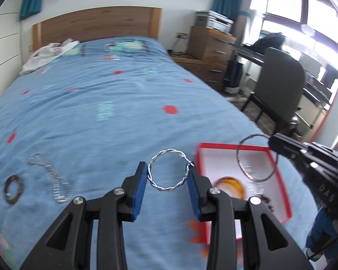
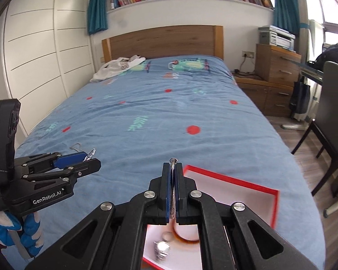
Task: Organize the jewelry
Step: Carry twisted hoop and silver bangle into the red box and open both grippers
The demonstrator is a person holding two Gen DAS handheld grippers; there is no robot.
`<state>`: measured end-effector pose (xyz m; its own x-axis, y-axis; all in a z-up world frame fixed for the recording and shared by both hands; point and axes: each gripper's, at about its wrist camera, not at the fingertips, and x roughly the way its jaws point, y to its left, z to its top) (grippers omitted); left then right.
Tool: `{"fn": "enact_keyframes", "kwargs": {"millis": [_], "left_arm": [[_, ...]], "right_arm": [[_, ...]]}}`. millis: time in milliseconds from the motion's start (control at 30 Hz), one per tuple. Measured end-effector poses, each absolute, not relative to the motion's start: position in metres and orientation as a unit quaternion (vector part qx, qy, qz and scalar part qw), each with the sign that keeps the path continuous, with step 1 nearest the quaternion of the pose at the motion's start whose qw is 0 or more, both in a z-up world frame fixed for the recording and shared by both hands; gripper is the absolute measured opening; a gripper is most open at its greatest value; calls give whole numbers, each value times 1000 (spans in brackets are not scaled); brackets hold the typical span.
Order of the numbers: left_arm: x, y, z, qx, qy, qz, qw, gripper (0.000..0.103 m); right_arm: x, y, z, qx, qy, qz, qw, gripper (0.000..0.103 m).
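Note:
My left gripper is shut on a twisted silver bangle, held across its width above the blue bedspread, just left of the red-rimmed white box. My right gripper is shut on a thin metal bangle, which hangs over the box. In the box lie an amber bangle, a dark beaded piece and a silver watch. A silver chain and a brown bangle lie on the bed at the left.
The bed stretches ahead to a wooden headboard, with white clothing near it. A wooden dresser, a desk and a dark chair stand on the right.

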<state>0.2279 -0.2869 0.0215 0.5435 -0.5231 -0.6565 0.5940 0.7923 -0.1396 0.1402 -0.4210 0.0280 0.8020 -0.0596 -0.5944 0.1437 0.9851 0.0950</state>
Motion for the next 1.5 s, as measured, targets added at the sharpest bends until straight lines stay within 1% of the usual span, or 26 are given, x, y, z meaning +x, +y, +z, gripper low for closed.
{"fn": "enact_keyframes", "kwargs": {"millis": [133, 300, 600, 800, 933, 1167, 1500], "left_arm": [[217, -332, 15, 61, 361, -345, 864, 33], [215, -384, -6, 78, 374, -365, 849, 33], [230, -428, -49, 106, 402, -362, 835, 33], [235, -440, -71, 125, 422, -354, 825, 33], [237, -439, -83, 125, 438, -348, 819, 33], [244, -439, -91, 124, 454, -338, 815, 33], [244, -441, -91, 129, 455, -330, 817, 34]], "right_arm": [[130, -450, 15, 70, 323, -74, 941, 3], [129, -483, -8, 79, 343, -87, 932, 3], [138, -523, -51, 97, 370, -94, 919, 3], [142, -535, -55, 96, 371, -99, 918, 3], [143, -541, -63, 97, 388, -106, 911, 3], [144, -546, -83, 104, 414, -103, 898, 3], [151, -535, -91, 67, 443, -94, 889, 4]]}}
